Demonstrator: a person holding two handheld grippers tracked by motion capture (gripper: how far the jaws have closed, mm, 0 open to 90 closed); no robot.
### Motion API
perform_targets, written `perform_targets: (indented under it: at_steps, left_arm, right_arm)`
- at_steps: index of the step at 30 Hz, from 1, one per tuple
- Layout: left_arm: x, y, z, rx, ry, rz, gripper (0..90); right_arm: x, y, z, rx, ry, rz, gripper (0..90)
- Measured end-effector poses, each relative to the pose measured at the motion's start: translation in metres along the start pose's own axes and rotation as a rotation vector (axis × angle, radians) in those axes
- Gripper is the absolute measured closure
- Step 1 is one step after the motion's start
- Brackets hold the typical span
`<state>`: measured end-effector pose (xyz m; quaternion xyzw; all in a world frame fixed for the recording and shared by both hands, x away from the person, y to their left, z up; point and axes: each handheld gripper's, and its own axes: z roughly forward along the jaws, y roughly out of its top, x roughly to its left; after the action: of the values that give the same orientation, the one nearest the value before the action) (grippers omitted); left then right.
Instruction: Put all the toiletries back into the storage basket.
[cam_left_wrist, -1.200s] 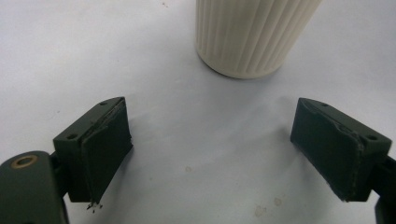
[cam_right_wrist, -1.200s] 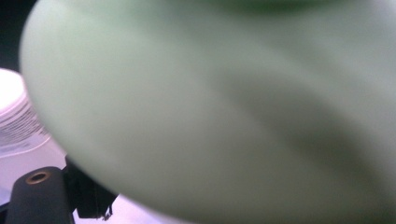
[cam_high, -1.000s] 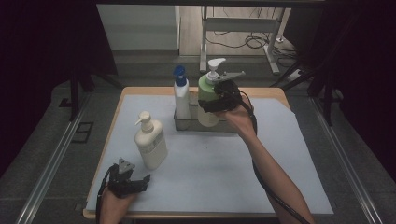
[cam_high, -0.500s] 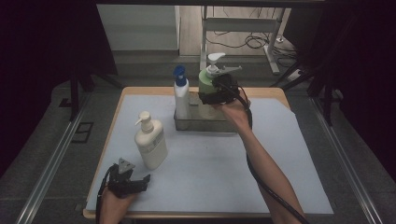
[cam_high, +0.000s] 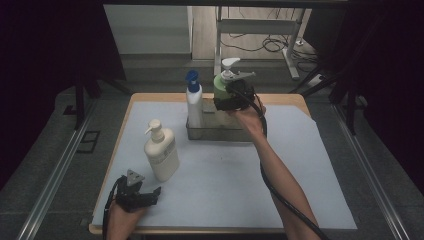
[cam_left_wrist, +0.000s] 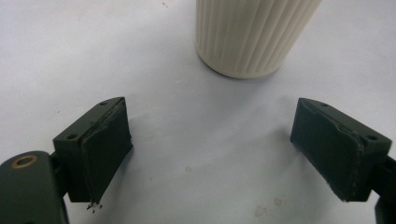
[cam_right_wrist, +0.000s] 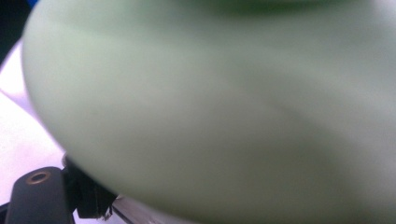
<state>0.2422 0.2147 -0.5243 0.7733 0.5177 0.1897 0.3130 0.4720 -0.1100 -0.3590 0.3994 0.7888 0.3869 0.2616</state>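
High view: right gripper (cam_high: 231, 96) is clamped on the green pump bottle (cam_high: 220, 85), held upright over the metal tray (cam_high: 220, 133) at the table's far side, just beside the blue-capped bottle (cam_high: 194, 102) standing in that tray. Right gripper view: green bottle wall (cam_right_wrist: 224, 112) pressed close against the jaws. Left gripper (cam_left_wrist: 224, 154) rests near the front edge, jaws spread wide, gripping nothing, cream pump bottle (cam_left_wrist: 250, 35) just ahead of it.

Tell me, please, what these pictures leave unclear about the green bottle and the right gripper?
- Right gripper, high view: jaws hidden behind its own body.
- Green bottle, right gripper view: blurred and cut off by the edges, covering the jaws.
- Tray, high view: whether the bottle rests in it is hidden.
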Motion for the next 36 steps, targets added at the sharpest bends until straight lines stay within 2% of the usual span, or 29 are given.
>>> perform_targets:
  at_steps: [10,23,36]
  left_arm:
    - [0.0,0.0,0.0,0.0,0.0,0.0,11.8]
    - [0.0,0.0,0.0,0.0,0.001,0.001,11.9]
    - [0.0,0.0,0.0,0.002,0.001,0.002,11.9]
  right_arm:
    - [-0.003,-0.011,0.009,0.027,0.006,0.01,12.3]
    - [-0.003,-0.028,0.018,0.069,0.065,0.035,12.4]
    - [-0.001,-0.039,0.025,0.095,0.09,0.035,12.5]
